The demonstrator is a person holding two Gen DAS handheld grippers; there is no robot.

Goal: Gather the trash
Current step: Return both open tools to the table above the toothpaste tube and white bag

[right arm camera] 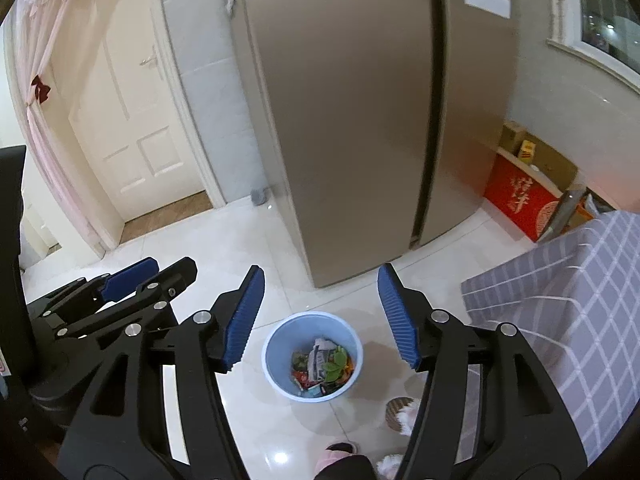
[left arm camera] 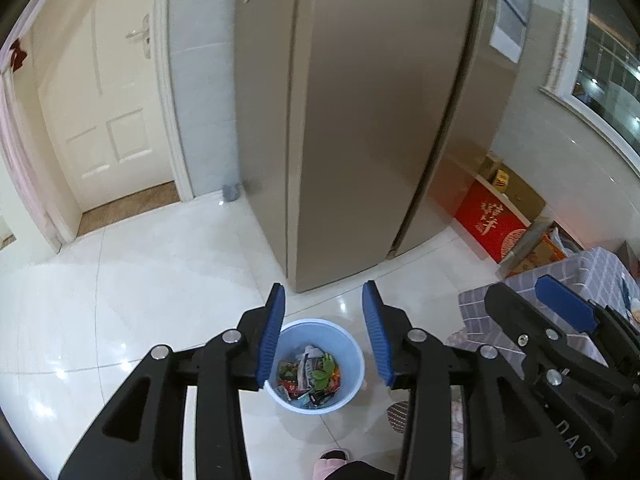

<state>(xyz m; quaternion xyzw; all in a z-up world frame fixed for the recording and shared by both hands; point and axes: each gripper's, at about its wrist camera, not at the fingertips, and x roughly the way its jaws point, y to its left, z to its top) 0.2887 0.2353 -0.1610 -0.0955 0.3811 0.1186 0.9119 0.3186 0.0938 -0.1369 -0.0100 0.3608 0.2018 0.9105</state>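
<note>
A light blue trash bin (left arm camera: pixel 352 354) stands on the white tiled floor, holding wrappers, paper and green leaves (left arm camera: pixel 310 376). My left gripper (left arm camera: pixel 324 296) is open and empty, held high above the bin. The bin also shows in the right wrist view (right arm camera: pixel 280 340), with its trash (right arm camera: pixel 324 364). My right gripper (right arm camera: pixel 322 276) is open and empty above it. Each gripper shows in the other's view: the right gripper (left arm camera: pixel 560 304) at the right, the left gripper (right arm camera: pixel 132 276) at the left.
A tall bronze fridge (left arm camera: pixel 360 120) stands just beyond the bin. A table with a grey checked cloth (right arm camera: pixel 560 300) is at the right. A white door (left arm camera: pixel 100 100) is at the left. A red box (left arm camera: pixel 492 216) and cartons sit by the far wall. Pink slippers (right arm camera: pixel 340 450) are below.
</note>
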